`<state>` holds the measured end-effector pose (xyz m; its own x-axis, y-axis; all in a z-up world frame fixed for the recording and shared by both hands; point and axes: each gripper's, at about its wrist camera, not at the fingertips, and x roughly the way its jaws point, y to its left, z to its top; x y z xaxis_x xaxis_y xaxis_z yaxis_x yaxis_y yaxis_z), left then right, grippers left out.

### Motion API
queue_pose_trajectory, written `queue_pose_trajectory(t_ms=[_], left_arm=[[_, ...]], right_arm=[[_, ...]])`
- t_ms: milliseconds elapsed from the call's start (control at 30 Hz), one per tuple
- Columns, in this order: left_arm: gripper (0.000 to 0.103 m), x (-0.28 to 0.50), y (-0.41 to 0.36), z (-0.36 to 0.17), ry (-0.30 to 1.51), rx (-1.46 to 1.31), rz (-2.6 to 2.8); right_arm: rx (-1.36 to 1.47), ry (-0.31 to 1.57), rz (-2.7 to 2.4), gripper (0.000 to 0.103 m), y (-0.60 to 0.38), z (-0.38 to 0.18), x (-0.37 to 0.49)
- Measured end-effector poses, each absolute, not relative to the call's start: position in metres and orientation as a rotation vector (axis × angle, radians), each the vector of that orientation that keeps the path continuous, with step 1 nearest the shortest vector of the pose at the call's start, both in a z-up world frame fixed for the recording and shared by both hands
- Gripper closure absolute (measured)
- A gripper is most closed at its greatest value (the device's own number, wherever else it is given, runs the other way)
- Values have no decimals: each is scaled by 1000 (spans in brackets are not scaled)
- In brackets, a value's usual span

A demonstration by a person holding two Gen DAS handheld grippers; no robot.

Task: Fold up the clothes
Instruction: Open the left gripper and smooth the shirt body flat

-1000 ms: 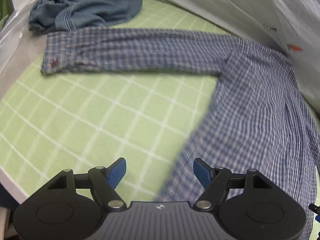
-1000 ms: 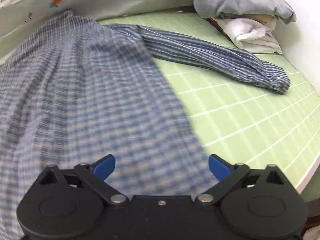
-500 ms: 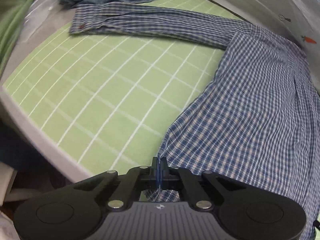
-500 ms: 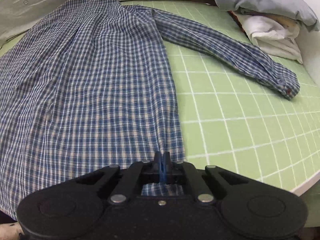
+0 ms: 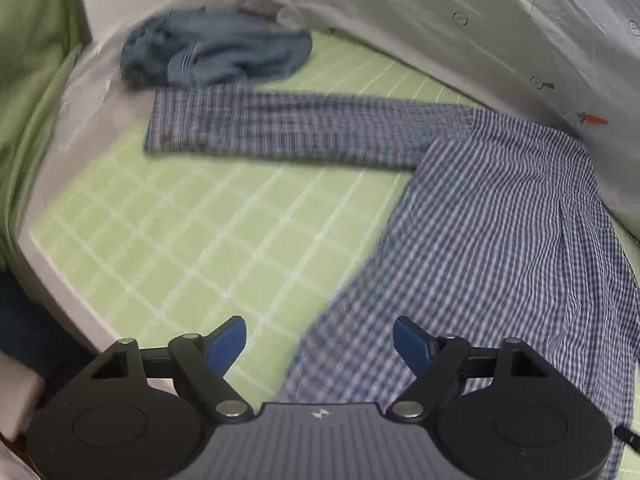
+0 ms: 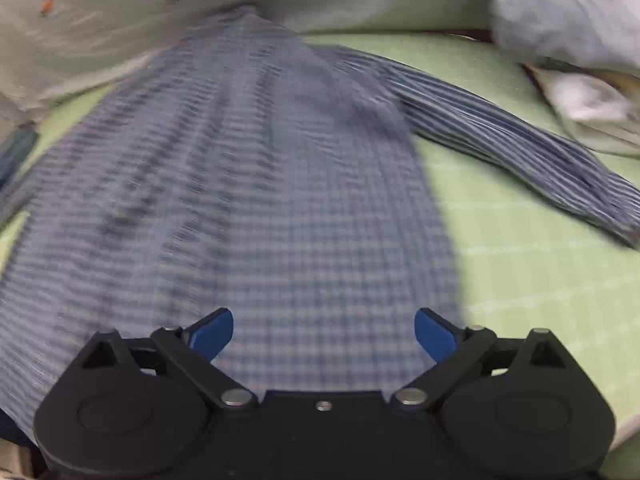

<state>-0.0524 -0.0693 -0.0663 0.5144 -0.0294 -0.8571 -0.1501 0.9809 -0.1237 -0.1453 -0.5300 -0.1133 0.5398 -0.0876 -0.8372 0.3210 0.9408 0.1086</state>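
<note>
On the green checked bed (image 5: 168, 240), left view: checked shirt (image 5: 500, 240) flat, sleeve (image 5: 300, 128) toward the far edge; left gripper (image 5: 320, 340) just sprung wide, empty. Right view: right gripper (image 6: 324, 334) likewise, above the hem. Spreading done; next, pinch a sleeve.

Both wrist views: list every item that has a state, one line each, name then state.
plaid shirt: spread flat on the green grid sheet, sleeves out to the sides, unfolded
left gripper: open, jaws just opened, nothing between them
right gripper: open, jaws just opened, holding nothing
blue garment: crumpled, unfolded
white cloth: bunched in a heap
</note>
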Motion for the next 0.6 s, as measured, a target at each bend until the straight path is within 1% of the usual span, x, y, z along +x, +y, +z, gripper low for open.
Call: queue_pose_trajectory(t_ms=[33,133,233,433,600], left_arm=[[15,-47,-65,-62,1017,-176,72],[15,-28,-42,-57,1005,-174,81],[14,-7,-14,-58,1018,-201,104],[12,32,39,-77,1056,-224,103],[12,68,79,-95,1088,-210,67]], right_arm=[[274,963,-229,2,-519,-112,-136],[293,944,-189,1,-485,-113,-110],[293,979,-179,1,-446,-120,-91],[220,1048,-189,1,-387,-127,-67],[245,1068,-301,1,-362,-130,-48]])
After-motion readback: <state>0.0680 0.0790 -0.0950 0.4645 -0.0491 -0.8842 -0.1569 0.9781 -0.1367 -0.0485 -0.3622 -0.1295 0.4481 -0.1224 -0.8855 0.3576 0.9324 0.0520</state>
